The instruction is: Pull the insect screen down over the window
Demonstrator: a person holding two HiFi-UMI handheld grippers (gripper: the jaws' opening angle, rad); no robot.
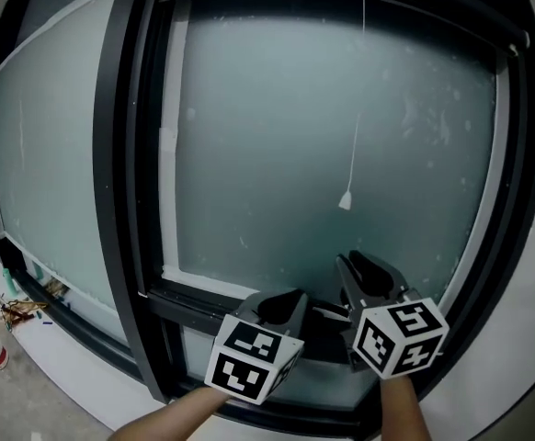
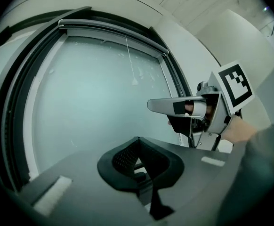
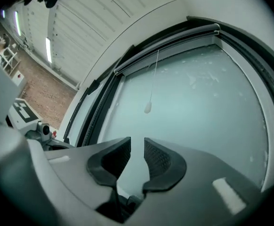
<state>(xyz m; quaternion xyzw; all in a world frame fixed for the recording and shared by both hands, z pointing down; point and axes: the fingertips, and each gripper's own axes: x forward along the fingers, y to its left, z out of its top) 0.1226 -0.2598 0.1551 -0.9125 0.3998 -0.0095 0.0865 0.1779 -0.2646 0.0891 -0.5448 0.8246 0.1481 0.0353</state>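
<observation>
Raise your right tongs (image 3: pixel 137 144), parted and empty, around the cord pull (image 3: pixel 148 108), then clench squarely. Hold the left tongs (image 2: pixel 138 142), clenched on nothing, aside.

Frosted window panes (image 1: pixel 323 136) set in dark frames (image 1: pixel 120 173), pale floor (image 1: pixel 38 389) strewn with litter (image 1: pixel 15 310), ceiling strip lights (image 3: pixel 48 44) lit

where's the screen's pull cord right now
In the head view the pull cord hangs down the window pane, right of centre, its white end above the right claw.
</observation>
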